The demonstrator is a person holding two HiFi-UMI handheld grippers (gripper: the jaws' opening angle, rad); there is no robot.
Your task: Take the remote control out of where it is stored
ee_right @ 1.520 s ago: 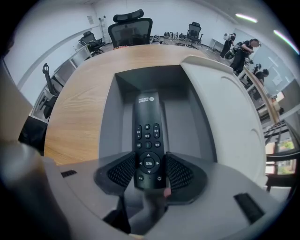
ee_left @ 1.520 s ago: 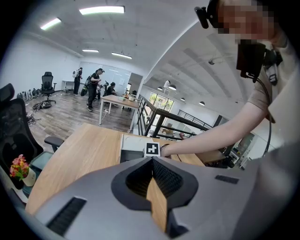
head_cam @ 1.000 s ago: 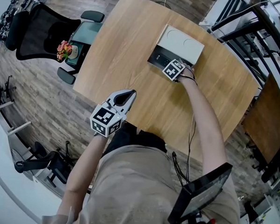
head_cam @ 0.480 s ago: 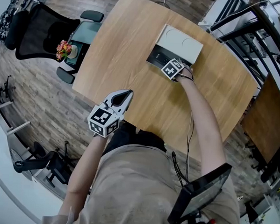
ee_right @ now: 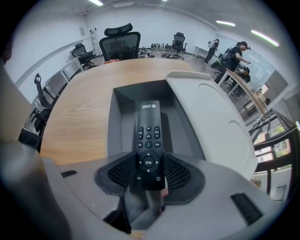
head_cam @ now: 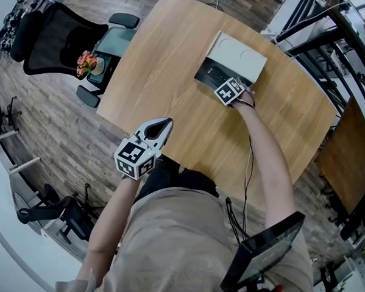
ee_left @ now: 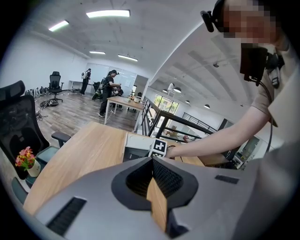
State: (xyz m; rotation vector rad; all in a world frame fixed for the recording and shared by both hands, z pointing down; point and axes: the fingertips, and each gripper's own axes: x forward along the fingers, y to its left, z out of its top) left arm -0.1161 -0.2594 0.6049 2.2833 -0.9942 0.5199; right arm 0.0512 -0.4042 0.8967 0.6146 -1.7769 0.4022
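A black remote control [ee_right: 148,140] lies lengthwise in the open grey storage box [ee_right: 117,123], whose pale lid [ee_right: 211,112] sits off to the right. My right gripper [ee_right: 149,164] points steeply down into the box, and its textured pads press on both sides of the remote's near end. In the head view the right gripper [head_cam: 225,85] is over the box's dark opening [head_cam: 206,73], beside the lid [head_cam: 239,57]. My left gripper [head_cam: 161,126] hangs over the table's near edge, jaws together with nothing held; in its own view the left gripper [ee_left: 153,174] shows only a thin slit.
The box stands at the far side of the rounded wooden table [head_cam: 168,68]. A black office chair [head_cam: 54,38] and a small flower pot [head_cam: 85,64] are off the table's left edge. Black railings [head_cam: 322,34] run along the right. People [ee_left: 108,91] stand far back in the room.
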